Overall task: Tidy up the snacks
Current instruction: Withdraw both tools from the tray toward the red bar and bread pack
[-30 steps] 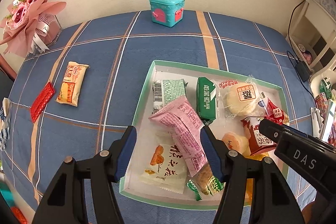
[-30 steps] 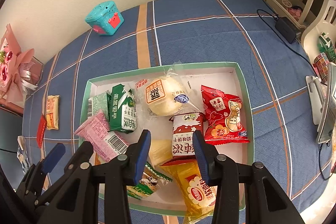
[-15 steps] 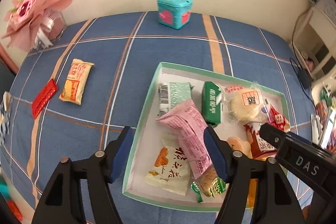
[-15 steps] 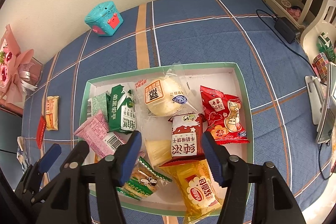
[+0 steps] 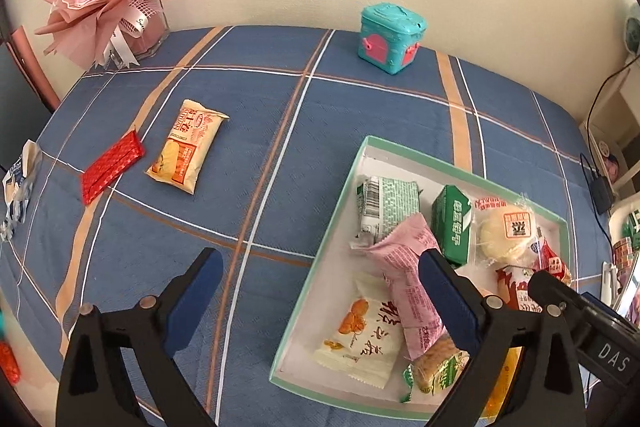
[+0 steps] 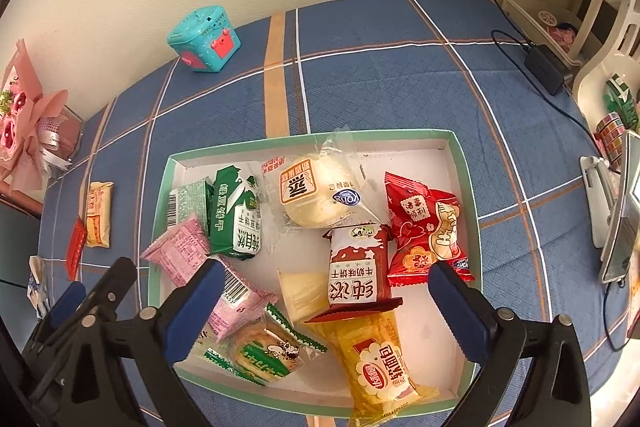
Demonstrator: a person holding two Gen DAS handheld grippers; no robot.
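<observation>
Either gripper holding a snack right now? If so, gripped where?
Neither. The left gripper and right gripper have just been opening; both now stand wide open and empty above the snack tray, pads touching no packet.

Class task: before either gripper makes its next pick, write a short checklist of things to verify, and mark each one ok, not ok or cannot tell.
1. Left gripper empty, jaws just opened wide: ok.
2. Right gripper empty, jaws just opened wide: ok.
3. All snacks inside the tray: not ok; the orange biscuit pack and red packet lie on the cloth.
4. Path to those two free: ok.
5. Space left in the tray: ok, far right corner bare.
</observation>
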